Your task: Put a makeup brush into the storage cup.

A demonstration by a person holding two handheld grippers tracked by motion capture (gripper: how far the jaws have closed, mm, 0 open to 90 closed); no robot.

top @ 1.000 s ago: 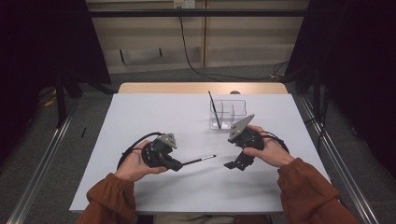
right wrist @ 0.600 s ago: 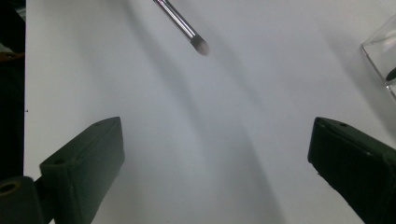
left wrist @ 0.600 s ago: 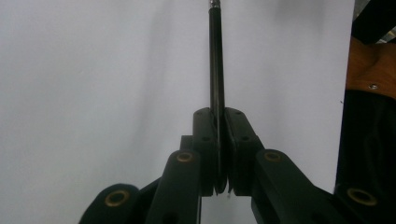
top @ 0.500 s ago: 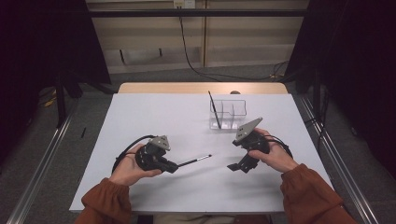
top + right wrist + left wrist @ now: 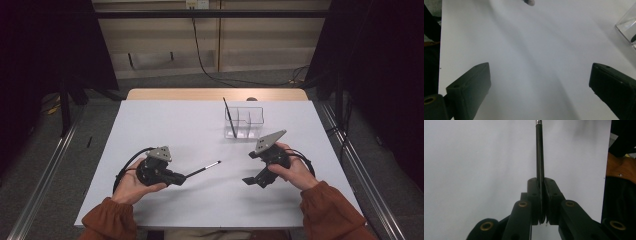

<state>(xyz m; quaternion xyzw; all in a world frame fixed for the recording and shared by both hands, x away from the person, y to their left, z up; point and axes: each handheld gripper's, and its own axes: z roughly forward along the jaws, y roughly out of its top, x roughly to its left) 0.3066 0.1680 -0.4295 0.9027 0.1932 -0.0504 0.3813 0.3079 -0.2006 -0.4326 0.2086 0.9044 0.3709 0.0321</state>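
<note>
Table brightly lit from above; surroundings dim; soft shadows; gripper views slightly blurred.

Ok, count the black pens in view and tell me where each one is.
2. One pen is clamped in the left gripper, pointing toward the table's middle. The other pen stands leaning in the clear organizer at the table's far side. None seems hidden.

pen: tip cut off by top edge | organizer: mostly cropped right

Two pens, one clear organizer, two tongs
</note>
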